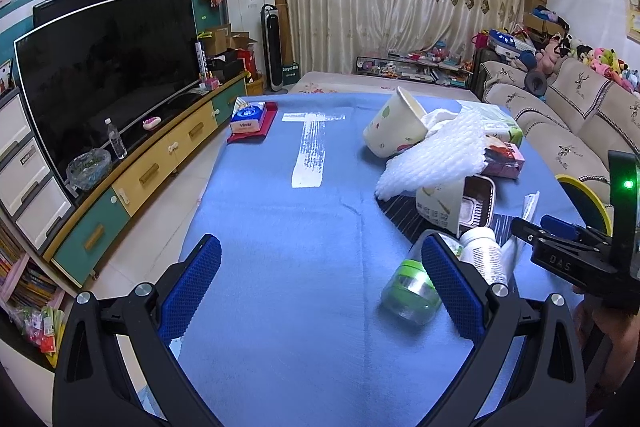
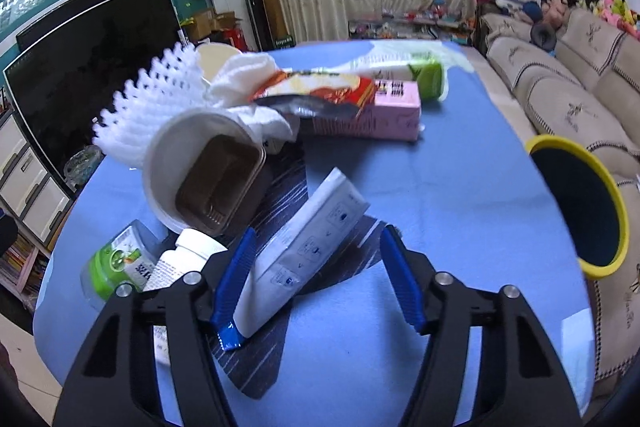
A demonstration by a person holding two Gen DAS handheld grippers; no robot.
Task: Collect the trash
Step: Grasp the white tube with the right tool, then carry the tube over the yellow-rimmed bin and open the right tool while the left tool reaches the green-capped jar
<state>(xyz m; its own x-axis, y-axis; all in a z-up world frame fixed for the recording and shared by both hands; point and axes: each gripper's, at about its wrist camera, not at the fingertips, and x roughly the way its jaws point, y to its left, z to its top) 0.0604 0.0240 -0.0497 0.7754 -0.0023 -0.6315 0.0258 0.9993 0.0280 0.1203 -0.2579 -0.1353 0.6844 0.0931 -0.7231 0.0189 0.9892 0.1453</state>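
Trash is piled on the blue tablecloth (image 1: 280, 267): white foam netting (image 1: 436, 155), a tipped patterned paper cup (image 1: 396, 127), a paper cup holding a brown tray (image 2: 208, 179), a pink carton (image 2: 376, 115), a white pill bottle (image 2: 180, 263) and a green-lidded jar (image 1: 412, 291). My left gripper (image 1: 320, 279) is open and empty over bare cloth, left of the jar. My right gripper (image 2: 316, 275) is open around a white flat packet (image 2: 304, 247) that leans against its left finger (image 2: 232, 275).
A bin with a yellow rim (image 2: 580, 203) sits off the table's right edge by the sofa (image 2: 568, 99). A tissue box on a red tray (image 1: 250, 121) and a white tape T (image 1: 310, 151) are at the far end. A TV cabinet (image 1: 132, 183) stands left.
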